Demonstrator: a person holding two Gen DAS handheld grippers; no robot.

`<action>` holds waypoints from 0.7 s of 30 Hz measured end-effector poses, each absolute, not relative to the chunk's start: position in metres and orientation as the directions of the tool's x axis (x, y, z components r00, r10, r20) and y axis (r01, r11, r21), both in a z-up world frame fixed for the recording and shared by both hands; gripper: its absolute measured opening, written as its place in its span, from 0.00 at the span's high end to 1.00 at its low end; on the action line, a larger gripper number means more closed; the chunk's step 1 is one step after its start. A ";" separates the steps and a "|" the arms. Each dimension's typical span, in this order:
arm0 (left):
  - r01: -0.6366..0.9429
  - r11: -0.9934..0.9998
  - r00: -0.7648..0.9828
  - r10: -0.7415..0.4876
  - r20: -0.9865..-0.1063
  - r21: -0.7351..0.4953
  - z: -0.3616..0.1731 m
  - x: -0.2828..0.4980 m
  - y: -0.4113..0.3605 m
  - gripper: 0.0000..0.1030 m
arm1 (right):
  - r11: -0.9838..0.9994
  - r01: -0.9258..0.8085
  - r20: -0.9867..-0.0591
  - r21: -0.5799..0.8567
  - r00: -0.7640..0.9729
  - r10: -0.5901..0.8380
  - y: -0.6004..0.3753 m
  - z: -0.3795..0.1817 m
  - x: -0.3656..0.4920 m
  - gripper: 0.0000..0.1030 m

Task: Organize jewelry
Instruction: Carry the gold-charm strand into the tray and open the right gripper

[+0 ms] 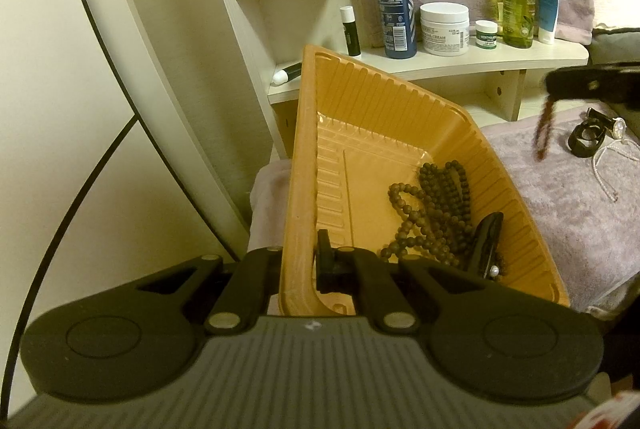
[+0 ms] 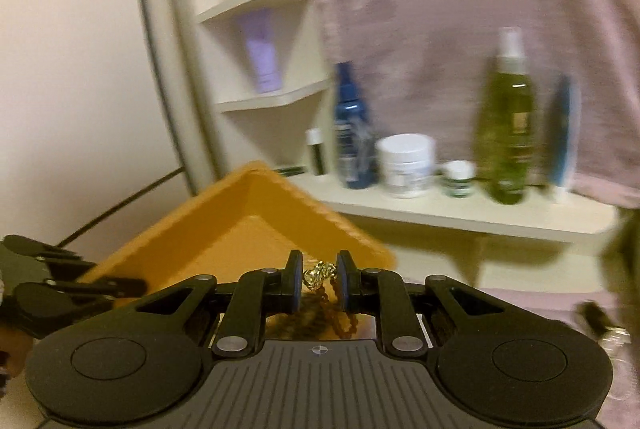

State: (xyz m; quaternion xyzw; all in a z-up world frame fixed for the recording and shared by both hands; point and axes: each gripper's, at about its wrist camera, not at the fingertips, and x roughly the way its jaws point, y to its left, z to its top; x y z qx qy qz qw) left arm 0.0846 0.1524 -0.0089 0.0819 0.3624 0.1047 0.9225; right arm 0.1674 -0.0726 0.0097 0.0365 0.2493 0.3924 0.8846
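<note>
Left gripper (image 1: 300,269) clamped on near rim of ribbed orange plastic tray (image 1: 384,133); tray tilted up off the mauve towel (image 1: 560,189). Inside tray, low corner: long strand of dark brown round beads (image 1: 436,213), heaped in loops, beside a glossy black hair clip (image 1: 486,241) with a small pearl.

Right gripper (image 2: 318,279) closed on a reddish-brown chain with gold-coloured clasp (image 2: 320,275), just in front of the tray's edge; chain hangs below the pads. In left view it is a blurred streak. Right view smeared; labels unreadable. Black watch (image 1: 592,133) lies on towel, partly cut off.
</note>
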 end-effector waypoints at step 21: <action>-0.137 0.966 0.713 0.248 -0.655 0.218 -0.011 0.087 0.157 0.97 | 0.621 -0.722 -0.473 0.304 0.452 0.756 -0.016 -0.024 0.169 0.66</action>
